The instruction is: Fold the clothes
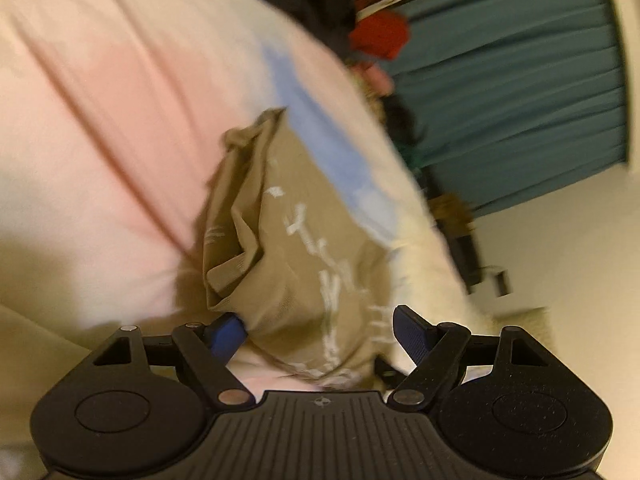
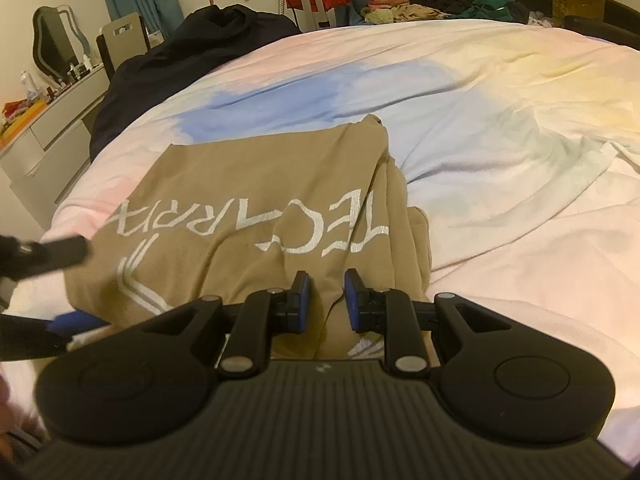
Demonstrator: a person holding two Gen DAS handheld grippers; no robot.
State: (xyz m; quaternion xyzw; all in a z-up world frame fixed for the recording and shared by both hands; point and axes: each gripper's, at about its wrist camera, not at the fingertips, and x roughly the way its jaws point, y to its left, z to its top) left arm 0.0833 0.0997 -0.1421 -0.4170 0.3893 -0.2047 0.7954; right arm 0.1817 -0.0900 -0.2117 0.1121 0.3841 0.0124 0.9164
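A tan shirt (image 2: 256, 200) with white lettering lies partly folded on the bed, its lettering upside down in the right wrist view. My right gripper (image 2: 327, 298) stands over the shirt's near edge, its blue pads narrowly apart and pinching a raised crease of tan fabric. My left gripper (image 1: 320, 334) is open wide at the shirt's left edge. One blue pad (image 1: 228, 336) is tucked under a fold of the shirt (image 1: 296, 248), while the other pad (image 1: 412, 332) stands free beside it. In the right wrist view the left gripper (image 2: 76, 284) reaches in from the left, its fingers straddling the shirt's edge.
The bed cover (image 2: 500, 152) is pastel pink, blue and yellow, and wrinkled at the right. A dark garment (image 2: 168, 64) lies at the bed's far left. A pile of clothes (image 2: 420, 4) sits at the far edge. A grey dresser (image 2: 52, 128) stands left of the bed.
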